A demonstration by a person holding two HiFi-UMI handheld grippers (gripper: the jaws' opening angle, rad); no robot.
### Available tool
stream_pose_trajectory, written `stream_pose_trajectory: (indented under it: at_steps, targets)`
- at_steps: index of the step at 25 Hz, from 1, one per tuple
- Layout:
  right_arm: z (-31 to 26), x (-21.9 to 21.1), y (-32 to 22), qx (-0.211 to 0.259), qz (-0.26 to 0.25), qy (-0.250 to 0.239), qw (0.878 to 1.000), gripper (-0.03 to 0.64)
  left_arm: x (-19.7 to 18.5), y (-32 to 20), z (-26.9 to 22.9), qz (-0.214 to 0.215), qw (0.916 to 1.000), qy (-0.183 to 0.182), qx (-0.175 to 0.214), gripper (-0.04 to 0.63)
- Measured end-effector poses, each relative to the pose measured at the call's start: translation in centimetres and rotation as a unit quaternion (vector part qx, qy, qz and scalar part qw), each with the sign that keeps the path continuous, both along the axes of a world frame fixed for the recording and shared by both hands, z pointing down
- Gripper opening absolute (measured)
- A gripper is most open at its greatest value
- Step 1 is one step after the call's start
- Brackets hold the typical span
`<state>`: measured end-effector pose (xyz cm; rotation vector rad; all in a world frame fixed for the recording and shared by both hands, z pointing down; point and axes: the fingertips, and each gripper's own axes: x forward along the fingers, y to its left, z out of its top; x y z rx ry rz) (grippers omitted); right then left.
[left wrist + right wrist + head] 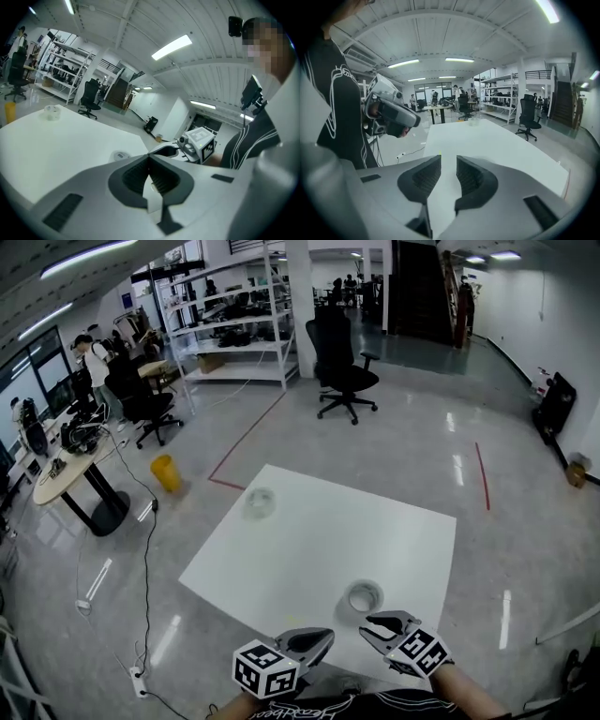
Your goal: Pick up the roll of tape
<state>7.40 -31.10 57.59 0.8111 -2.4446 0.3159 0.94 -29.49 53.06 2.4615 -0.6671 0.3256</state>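
Note:
The roll of tape (364, 596) is a pale ring lying flat on the white table (309, 540), near its front edge. In the left gripper view the roll of tape (121, 155) shows as a low disc just beyond the jaws. My right gripper (372, 622) hovers just behind the roll, open, with nothing between its fingers. Its jaws (448, 161) stand apart over bare tabletop; the roll does not show in that view. My left gripper (325, 638) is beside it on the left, a little further from the roll. Its tips (149, 158) meet, shut and empty.
A second clear round object (260, 502) sits near the table's far left corner. Past the table are a yellow bin (166, 472), a black office chair (342, 371), shelving (234, 324) and a round desk (70, 470) with a person nearby. Cables run over the floor at left.

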Motion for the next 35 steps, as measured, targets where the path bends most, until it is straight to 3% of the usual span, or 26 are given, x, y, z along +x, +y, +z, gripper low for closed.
stream_pose_trajectory:
  at_steps: [4, 9, 23, 27, 35]
  targets:
    - [2.8, 0.1, -2.6, -0.004, -0.011, 0.057, 0.998, 0.133, -0.8, -0.8, 0.2, -0.020, 0.9998, -0.003, -0.006, 0.003]
    - [6.7, -0.6, -4.9, -0.017, -0.038, 0.114, 0.993, 0.146, -2.5, -1.6, 1.6, -0.045, 0.9988, -0.004, -0.022, 0.003]
    - [11.3, -1.2, -5.6, -0.015, -0.115, 0.279, 0.953, 0.127, -4.6, -2.8, 2.0, -0.071, 0.9969, 0.010, -0.031, 0.003]
    - [11.4, -1.0, -5.7, -0.027, -0.119, 0.284, 0.951, 0.123, -4.8, -2.9, 1.8, -0.074, 0.9967, 0.013, -0.032, 0.003]
    - [11.6, -1.0, -6.1, 0.001, -0.105, 0.282, 0.954, 0.123, -5.5, -2.6, 2.0, -0.073, 0.9968, 0.008, -0.033, 0.003]
